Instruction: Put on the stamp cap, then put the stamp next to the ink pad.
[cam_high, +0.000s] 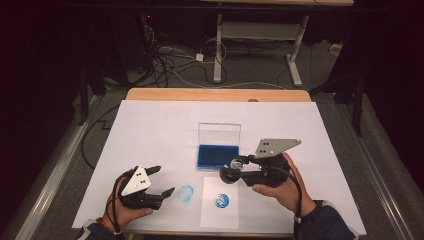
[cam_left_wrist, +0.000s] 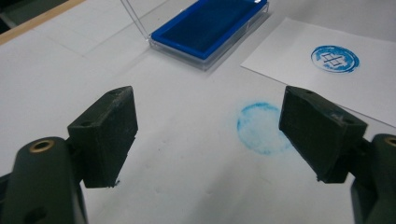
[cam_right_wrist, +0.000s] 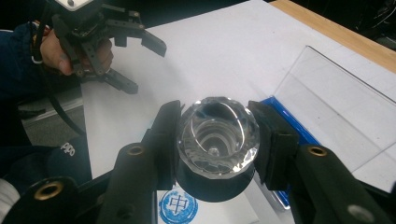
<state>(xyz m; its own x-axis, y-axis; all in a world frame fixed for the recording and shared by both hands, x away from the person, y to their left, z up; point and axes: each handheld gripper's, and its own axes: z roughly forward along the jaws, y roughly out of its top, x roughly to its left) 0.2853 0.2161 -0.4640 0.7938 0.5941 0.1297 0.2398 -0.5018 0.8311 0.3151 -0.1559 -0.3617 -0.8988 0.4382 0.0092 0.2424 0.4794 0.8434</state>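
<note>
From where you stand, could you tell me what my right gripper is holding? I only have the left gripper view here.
Observer: The right gripper is shut on a stamp with a faceted clear top and a black base.
Operator: Thank you. Is the stamp over the card?
Observer: In the high view it hangs just above the card, in front of the ink pad.
Operator: And is the ink pad's lid open?
Observer: Yes, the clear lid stands upright behind the blue pad.
</note>
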